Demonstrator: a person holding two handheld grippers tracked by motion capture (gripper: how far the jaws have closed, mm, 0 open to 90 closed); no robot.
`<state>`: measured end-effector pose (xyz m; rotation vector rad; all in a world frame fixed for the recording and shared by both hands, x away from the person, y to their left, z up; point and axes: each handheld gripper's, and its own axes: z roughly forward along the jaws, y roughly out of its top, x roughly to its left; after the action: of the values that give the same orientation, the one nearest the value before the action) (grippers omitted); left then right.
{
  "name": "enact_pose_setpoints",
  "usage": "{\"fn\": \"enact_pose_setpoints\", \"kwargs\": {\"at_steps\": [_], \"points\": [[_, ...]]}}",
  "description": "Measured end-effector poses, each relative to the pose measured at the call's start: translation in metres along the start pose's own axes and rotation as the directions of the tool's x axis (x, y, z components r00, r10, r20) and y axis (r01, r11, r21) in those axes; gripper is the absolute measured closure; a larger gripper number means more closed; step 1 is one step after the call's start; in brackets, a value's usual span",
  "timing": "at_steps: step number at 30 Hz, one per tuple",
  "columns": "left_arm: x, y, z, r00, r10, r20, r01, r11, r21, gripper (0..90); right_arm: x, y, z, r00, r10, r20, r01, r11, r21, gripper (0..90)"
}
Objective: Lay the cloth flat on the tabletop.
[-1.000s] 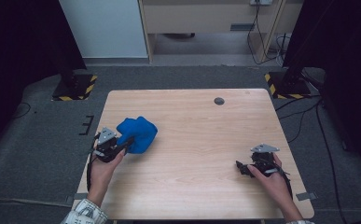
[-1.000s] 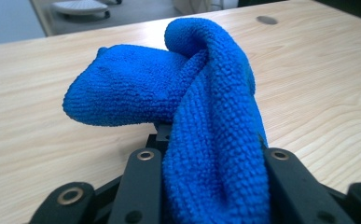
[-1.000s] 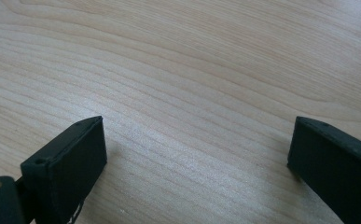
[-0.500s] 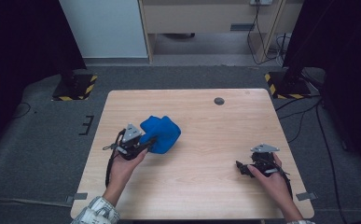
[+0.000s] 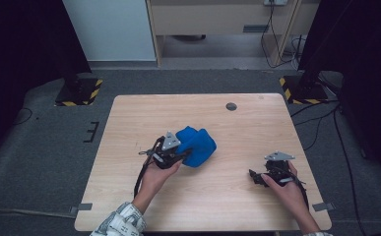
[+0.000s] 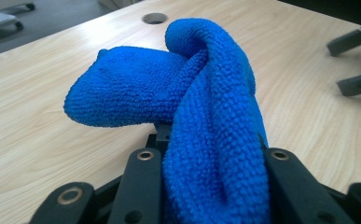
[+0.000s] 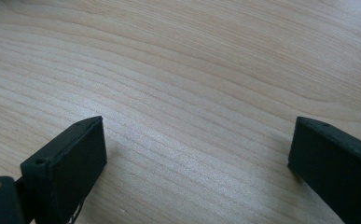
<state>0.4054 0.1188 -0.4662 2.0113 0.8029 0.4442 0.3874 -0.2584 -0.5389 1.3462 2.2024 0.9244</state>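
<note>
Left gripper view: cloth (image 6: 206,121) between claw (image 6: 211,186) jaws

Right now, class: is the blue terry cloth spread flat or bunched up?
Bunched up: the blue terry cloth bulges in thick folds, clamped in the left gripper.

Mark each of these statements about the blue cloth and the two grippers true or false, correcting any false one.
1. The left gripper is shut on the blue cloth. True; the left gripper view shows the cloth pinched between its black jaws.
2. The right gripper also holds the cloth. False; its jaws stand open over bare wood in the right gripper view.
3. The cloth lies spread flat. False; it is bunched into a lump.
4. A round hole sits near the table's far edge. True.
5. The two grippers touch each other. False; they are well apart, the right one near the table's right edge.
</note>
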Motion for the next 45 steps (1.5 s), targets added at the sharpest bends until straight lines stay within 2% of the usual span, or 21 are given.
{"fn": "enact_pose_setpoints", "kwargs": {"at_steps": [2,8,11,15,20,24,27,30,33,36,41,42,43,45], "points": [[-0.006,0.002,0.006,0.9999,0.014,0.010,-0.014,0.9998,0.011,69.2,0.000,0.000,0.000,1.0000,0.000,0.000,0.000,1.000,0.000,4.2],[-0.022,0.005,0.022,0.9981,0.022,0.058,-0.023,0.9994,0.024,69.2,0.000,0.000,0.000,1.0000,0.000,0.000,0.000,1.000,0.000,4.2],[-0.026,0.005,0.026,0.9973,0.018,0.071,-0.021,0.9993,0.032,69.2,0.000,0.000,0.000,1.0000,0.000,0.000,0.000,1.000,0.000,4.2],[-0.025,0.003,0.030,0.9964,0.002,0.085,-0.006,0.9989,0.046,69.1,0.000,0.000,0.000,1.0000,0.000,0.001,0.000,1.000,0.000,4.2],[-0.019,-0.013,0.047,0.9974,-0.011,0.071,0.003,0.9932,0.116,68.6,0.000,0.000,0.000,1.0000,-0.001,0.002,0.001,1.000,0.000,4.2],[-0.014,-0.025,0.055,0.9985,-0.021,0.051,0.012,0.9837,0.180,63.9,0.000,0.000,0.000,1.0000,0.000,0.001,0.000,1.000,0.001,4.2],[-0.011,-0.032,0.058,0.9981,-0.043,0.044,0.035,0.9852,0.168,54.2,0.000,0.000,0.000,1.0000,-0.003,0.006,0.003,1.000,-0.001,4.4],[-0.012,-0.031,0.054,0.9981,-0.060,0.015,0.057,0.9861,0.156,32.2,0.000,0.000,0.000,1.0000,-0.007,0.003,0.007,1.000,-0.001,5.4],[-0.014,-0.030,0.045,0.9974,-0.070,0.013,0.068,0.9885,0.135,23.8,0.002,0.001,-0.002,0.9997,-0.022,-0.006,0.022,1.000,0.001,9.8],[-0.016,-0.027,0.033,0.9988,-0.048,0.011,0.047,0.9916,0.120,19.4,0.005,0.003,-0.003,0.9990,-0.044,-0.010,0.044,0.999,-0.010,12.5],[-0.012,-0.023,0.019,0.9963,-0.085,0.009,0.084,0.9932,0.081,15.4,0.009,0.006,-0.005,0.9977,-0.063,-0.024,0.062,0.998,-0.031,16.9],[-0.012,-0.021,0.011,0.9967,-0.081,-0.002,0.081,0.9954,0.051,15.3,0.011,0.006,-0.008,0.9970,-0.065,-0.041,0.064,0.997,-0.041,21.2],[-0.012,-0.021,0.011,0.9967,-0.081,-0.002,0.081,0.9954,0.051,15.3,0.011,0.006,-0.008,0.9964,-0.071,-0.047,0.069,0.997,-0.047,22.7],[-0.016,-0.015,0.001,0.9976,-0.069,-0.003,0.069,0.9976,0.007,16.5,0.013,0.007,-0.011,0.9961,-0.066,-0.058,0.063,0.997,-0.052,27.3]]}}
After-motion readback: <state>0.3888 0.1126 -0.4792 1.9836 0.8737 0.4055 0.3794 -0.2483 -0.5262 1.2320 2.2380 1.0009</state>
